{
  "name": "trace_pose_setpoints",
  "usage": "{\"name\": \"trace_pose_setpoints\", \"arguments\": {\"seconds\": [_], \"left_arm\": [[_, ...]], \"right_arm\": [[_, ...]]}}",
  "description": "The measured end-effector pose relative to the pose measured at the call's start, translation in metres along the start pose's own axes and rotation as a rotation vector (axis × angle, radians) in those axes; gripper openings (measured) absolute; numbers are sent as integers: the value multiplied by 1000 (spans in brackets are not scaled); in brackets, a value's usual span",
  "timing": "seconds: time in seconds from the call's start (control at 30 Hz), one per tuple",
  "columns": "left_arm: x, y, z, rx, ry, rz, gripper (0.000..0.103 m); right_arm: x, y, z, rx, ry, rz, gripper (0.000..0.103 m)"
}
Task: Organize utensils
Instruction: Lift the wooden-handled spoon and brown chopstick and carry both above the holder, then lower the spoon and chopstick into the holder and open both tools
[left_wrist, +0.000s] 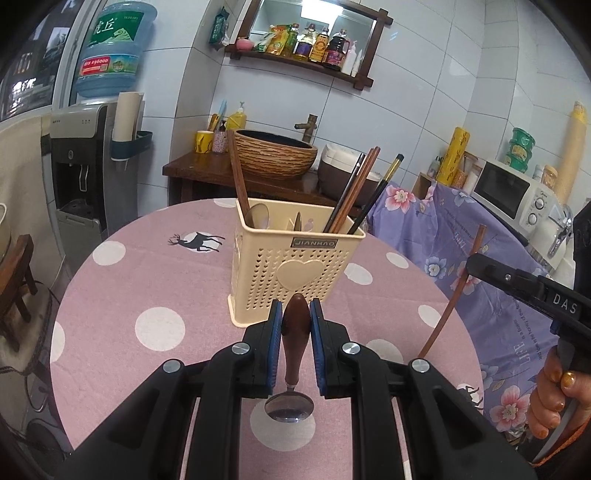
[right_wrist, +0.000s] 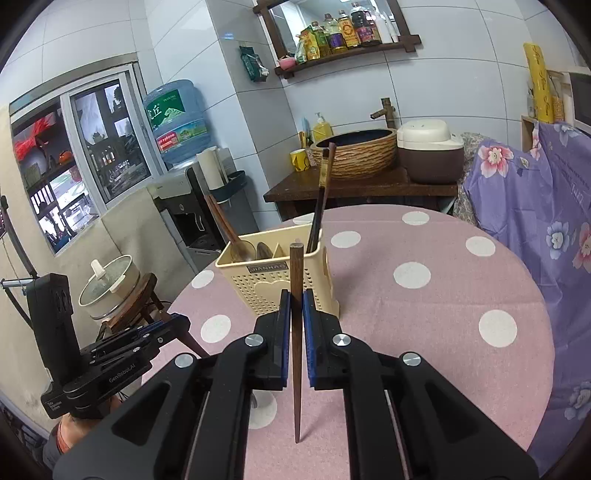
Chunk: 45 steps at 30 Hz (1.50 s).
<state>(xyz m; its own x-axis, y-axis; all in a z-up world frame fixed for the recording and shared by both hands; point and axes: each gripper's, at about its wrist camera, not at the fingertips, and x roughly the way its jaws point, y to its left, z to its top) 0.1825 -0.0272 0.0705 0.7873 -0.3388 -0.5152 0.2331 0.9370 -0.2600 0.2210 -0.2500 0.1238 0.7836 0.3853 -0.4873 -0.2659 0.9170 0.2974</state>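
Left hand-held gripper (left_wrist: 295, 314) clamps spoon (left_wrist: 294, 347) before utensil holder (left_wrist: 295, 266).

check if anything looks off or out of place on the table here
Nothing stands out. The cream utensil holder stands upright on the dotted tablecloth, nothing spilled. The left gripper holds a wooden-handled spoon; the right gripper holds one chopstick.

Each hand-held gripper is matte black plastic with two parallel fingers faced in ribbed blue pads (left_wrist: 275, 347) and round silver screws at the linkage pivots. The right hand-held gripper (left_wrist: 476, 264) bears white letters "DAS"; the left hand-held gripper (right_wrist: 173, 325) reads "GenRobot.AI". The person's hand (left_wrist: 550, 398) shows glittery gold nail polish, with an orange cuff below.
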Motion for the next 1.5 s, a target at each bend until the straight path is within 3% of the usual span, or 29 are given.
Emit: {"name": "trace_pose_setpoints", "arguments": {"seconds": [0.23,0.47,0.63,0.83,1.17,1.4,1.43,1.5], "left_arm": [[-15,0,45,20,-52,-17,16],[-36,-18,135,59,-192,2,16],[-14,-29,173,74,-221,50,16],[34,-16,158,51,-171,99,16],[86,10,102,23,-16,118,16],[93,13,90,30,-1,110,17],[92,13,90,29,3,99,20],[84,13,90,24,-14,93,42]], "right_arm": [[-7,17,34,-38,-44,22,8],[-25,53,114,-119,-212,-2,8],[-16,72,160,-161,-320,-78,8],[34,66,154,-151,-330,-137,8],[98,44,97,-120,-174,-139,8],[117,34,79,-115,-134,-162,8],[117,34,78,-112,-131,-160,8],[116,32,75,-104,-133,-146,9]]}}
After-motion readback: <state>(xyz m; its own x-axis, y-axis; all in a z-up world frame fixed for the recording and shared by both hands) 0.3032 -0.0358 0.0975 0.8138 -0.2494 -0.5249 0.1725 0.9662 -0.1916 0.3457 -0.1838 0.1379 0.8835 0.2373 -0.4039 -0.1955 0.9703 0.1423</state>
